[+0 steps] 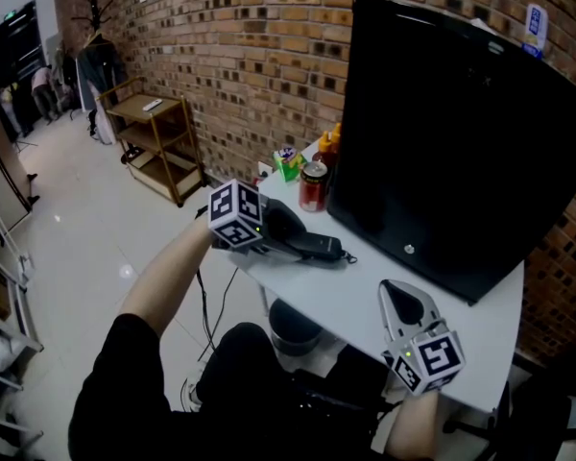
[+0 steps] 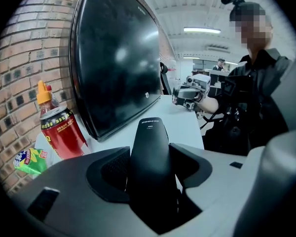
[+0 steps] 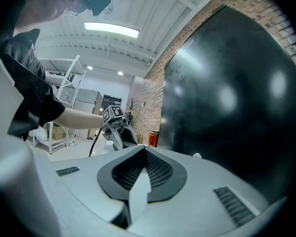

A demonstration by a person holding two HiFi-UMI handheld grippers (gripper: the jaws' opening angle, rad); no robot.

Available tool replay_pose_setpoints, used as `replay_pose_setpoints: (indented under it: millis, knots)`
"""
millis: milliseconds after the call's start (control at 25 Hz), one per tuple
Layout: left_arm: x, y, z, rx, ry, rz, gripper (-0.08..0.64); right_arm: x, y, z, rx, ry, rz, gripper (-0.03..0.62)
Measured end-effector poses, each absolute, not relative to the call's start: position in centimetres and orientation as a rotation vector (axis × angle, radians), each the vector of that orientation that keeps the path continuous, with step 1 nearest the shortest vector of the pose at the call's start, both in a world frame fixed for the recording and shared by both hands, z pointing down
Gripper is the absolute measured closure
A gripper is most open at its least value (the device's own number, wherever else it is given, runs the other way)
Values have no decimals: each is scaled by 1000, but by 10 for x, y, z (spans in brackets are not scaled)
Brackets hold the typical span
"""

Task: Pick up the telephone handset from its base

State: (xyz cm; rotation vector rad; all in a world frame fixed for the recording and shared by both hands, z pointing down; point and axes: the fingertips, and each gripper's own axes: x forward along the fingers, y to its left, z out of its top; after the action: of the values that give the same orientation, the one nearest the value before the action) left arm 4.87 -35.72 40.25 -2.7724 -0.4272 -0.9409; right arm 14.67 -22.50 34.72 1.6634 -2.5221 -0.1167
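The black telephone handset (image 1: 315, 246) lies near the left end of the white table (image 1: 365, 301), pointing toward the monitor. My left gripper (image 1: 290, 240) comes down on it at a slant. In the left gripper view the handset (image 2: 150, 147) fills the gap between the dark pads (image 2: 110, 171), and both pads touch its sides. A dark rounded shape (image 1: 279, 221) lies under the gripper; I cannot tell whether it is the base. My right gripper (image 1: 400, 298) rests level near the table's front edge with its jaws (image 3: 144, 154) shut and nothing in them. It faces the left gripper (image 3: 116, 125).
A large black monitor (image 1: 451, 133) fills the back of the table. A red can (image 1: 313, 186), a yellow-capped bottle (image 1: 332, 147) and a green packet (image 1: 289, 168) stand by the brick wall at the table's far-left corner. A wooden cart (image 1: 158, 142) stands further left on the floor.
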Motion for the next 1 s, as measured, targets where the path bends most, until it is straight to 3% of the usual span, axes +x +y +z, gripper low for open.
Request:
replay_pose_setpoints:
  millis: [400, 760, 1000]
  knots:
    - [43, -358, 359, -2895, -411, -657, 301, 148, -229, 346, 1654, -2520, -121, 581]
    - [-2, -355, 275, -3109, -398, -11, 304, 148, -238, 344, 1615, -2535, -135, 581]
    - [-33, -369, 252, -3169, -324, 215, 305, 146, -240, 344, 1596, -2557, -111, 581]
